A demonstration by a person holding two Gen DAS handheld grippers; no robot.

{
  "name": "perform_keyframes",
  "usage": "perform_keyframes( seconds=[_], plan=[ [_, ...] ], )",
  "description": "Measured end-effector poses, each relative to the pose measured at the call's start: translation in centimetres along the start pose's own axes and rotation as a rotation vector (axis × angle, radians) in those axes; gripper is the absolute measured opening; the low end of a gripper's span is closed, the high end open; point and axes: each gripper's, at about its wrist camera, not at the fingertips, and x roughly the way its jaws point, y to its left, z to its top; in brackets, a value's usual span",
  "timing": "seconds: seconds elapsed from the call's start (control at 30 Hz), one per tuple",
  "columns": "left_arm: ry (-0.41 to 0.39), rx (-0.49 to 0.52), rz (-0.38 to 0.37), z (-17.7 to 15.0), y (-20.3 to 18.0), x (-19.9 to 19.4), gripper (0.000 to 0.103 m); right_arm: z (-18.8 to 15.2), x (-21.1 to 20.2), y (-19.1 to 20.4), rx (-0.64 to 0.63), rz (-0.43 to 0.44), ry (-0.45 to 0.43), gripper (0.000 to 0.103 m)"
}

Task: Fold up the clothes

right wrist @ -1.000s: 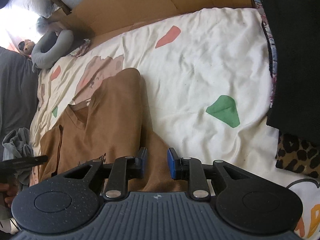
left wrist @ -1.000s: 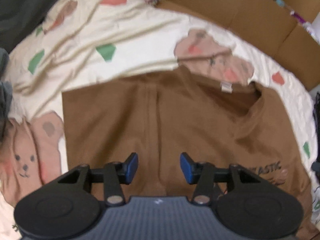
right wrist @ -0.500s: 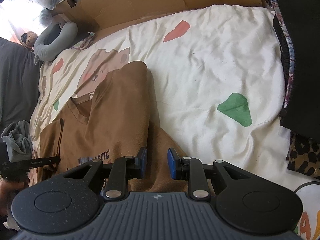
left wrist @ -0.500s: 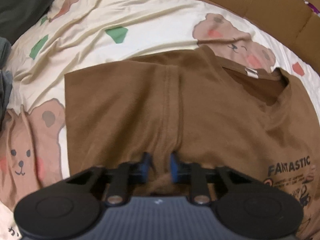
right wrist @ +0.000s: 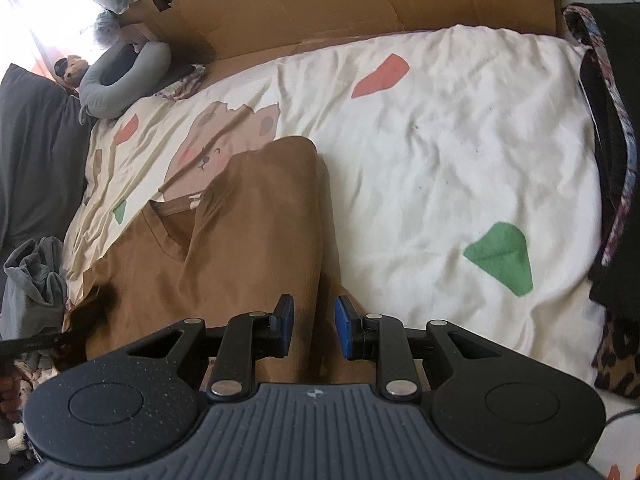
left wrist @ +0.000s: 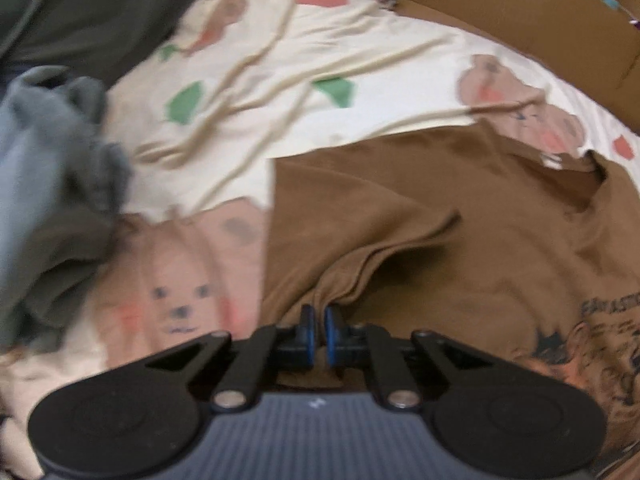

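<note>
A brown T-shirt [left wrist: 440, 184] with a dark print on its chest lies on a cream bear-print sheet [left wrist: 320, 40]. My left gripper [left wrist: 319, 330] is shut on a pinch of the shirt's left side, and the cloth rises in a ridge from the pads. In the right wrist view the same T-shirt [right wrist: 248, 248] has its right sleeve side folded inward in a long strip. My right gripper [right wrist: 315, 326] hovers over that folded edge, its blue pads apart and the cloth lying below them.
A crumpled grey garment [left wrist: 52, 160] lies at the sheet's left edge. Cardboard panels [right wrist: 340, 0] line the far side. A black cloth with a patterned border [right wrist: 616, 120] and a leopard-print piece [right wrist: 616, 360] lie on the right. A grey neck pillow [right wrist: 120, 76] rests far left.
My left gripper went from open to shut on the shirt's left side and has pulled it up and over. The right gripper drew back a little, with its gap unchanged.
</note>
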Motion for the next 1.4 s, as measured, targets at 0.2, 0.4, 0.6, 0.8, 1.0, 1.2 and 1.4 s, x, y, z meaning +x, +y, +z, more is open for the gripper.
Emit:
perform_keyframes(
  seconds=[0.2,0.4,0.6,0.8,1.0,1.2,1.4],
  plan=[
    [0.033,-0.035,0.094,-1.3,4.2,-0.5,0.006,0.9,0.7,0.4,-0.014,-0.007,-0.011,0.024],
    [0.044,-0.060,0.175,-2.3,6.9,-0.6,0.006,1.4,1.5,0.5,-0.036,-0.025,-0.003,0.024],
    [0.052,-0.069,0.205,-2.4,7.9,-0.4,0.006,1.4,2.2,0.7,-0.031,-0.015,0.016,0.024],
    [0.113,-0.081,0.211,-2.4,7.5,0.5,0.011,1.5,3.2,1.2,-0.034,-0.005,0.032,0.024],
    [0.054,-0.057,0.222,-1.4,5.9,-1.1,0.029,2.9,4.5,0.9,0.030,0.020,-0.012,0.035],
    [-0.003,-0.057,0.193,0.6,3.3,-2.0,0.038,4.7,5.8,0.8,0.017,0.024,-0.028,0.045],
    [-0.083,-0.057,0.136,2.6,-0.4,-1.8,0.046,5.2,7.4,-0.2,0.052,0.066,0.008,0.045]
  ],
)
